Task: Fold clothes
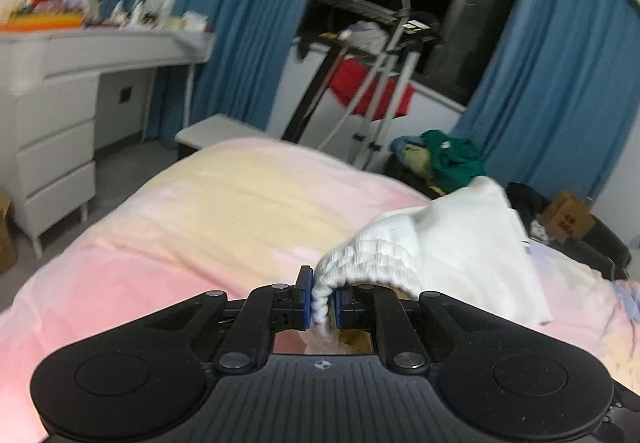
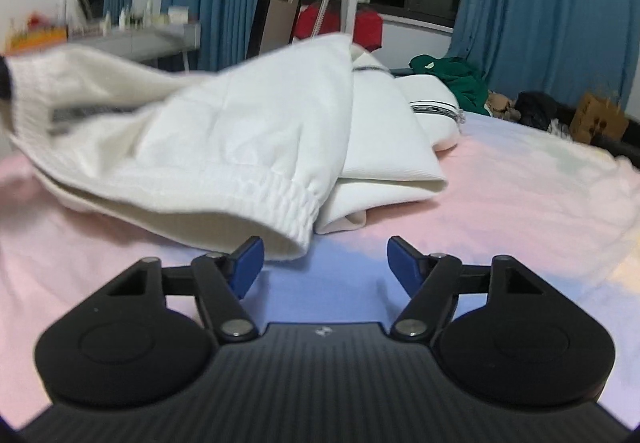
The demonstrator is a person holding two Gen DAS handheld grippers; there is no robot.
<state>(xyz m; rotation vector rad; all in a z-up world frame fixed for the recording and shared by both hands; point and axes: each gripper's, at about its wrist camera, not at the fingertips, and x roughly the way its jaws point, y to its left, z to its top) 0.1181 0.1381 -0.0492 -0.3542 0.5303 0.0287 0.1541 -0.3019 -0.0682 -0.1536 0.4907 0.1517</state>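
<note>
A white garment with a gathered elastic hem lies on the pink and yellow bedspread. My left gripper is shut on that ribbed hem, and the cloth trails away to the right. In the right wrist view the same white garment is lifted at its left end and drapes over a folded white piece. My right gripper stands open just in front of the garment's elastic edge, with only bedspread between its blue pads.
A white dresser with clutter stands at the left. A drying rack with red cloth stands before blue curtains. A pile of green clothes and a cardboard box lie at the bed's far side.
</note>
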